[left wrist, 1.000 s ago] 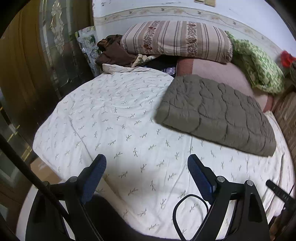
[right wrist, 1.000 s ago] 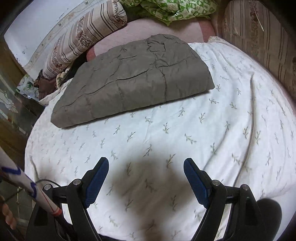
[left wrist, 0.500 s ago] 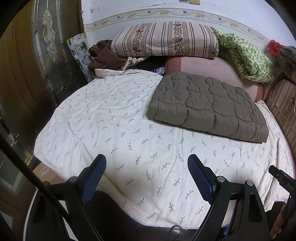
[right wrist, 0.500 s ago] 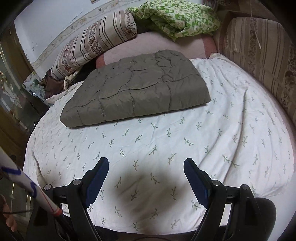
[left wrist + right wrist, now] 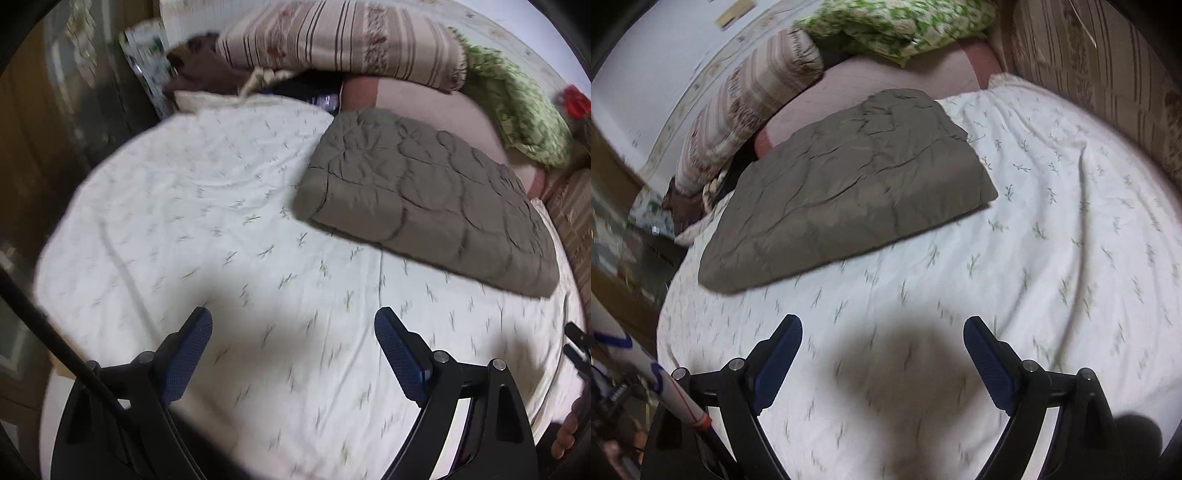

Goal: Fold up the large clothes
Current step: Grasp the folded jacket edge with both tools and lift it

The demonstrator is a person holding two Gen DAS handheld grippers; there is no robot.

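Note:
A grey-brown quilted cover [image 5: 424, 199] lies folded into a thick rectangle on the far right part of the bed's white leaf-print sheet [image 5: 221, 229]. It also shows in the right wrist view [image 5: 849, 192], at the far left. My left gripper [image 5: 293, 325] is open and empty above the near sheet, well short of the quilted cover. My right gripper [image 5: 882, 332] is open and empty above the near sheet, its shadow on the sheet below it.
A striped pillow [image 5: 340, 40], a green patterned blanket [image 5: 517, 110] and a pink cushion [image 5: 424, 99] lie at the bed's head. Dark brown clothes [image 5: 207, 70] are piled at the far left corner. A striped padded wall [image 5: 1108, 85] borders the bed's right side. A wooden door [image 5: 37, 129] stands left.
Both grippers have moved forward over the bed after pulling back half a second ago, so the folded cover looks nearer. The cover itself has not moved. Both stay open.

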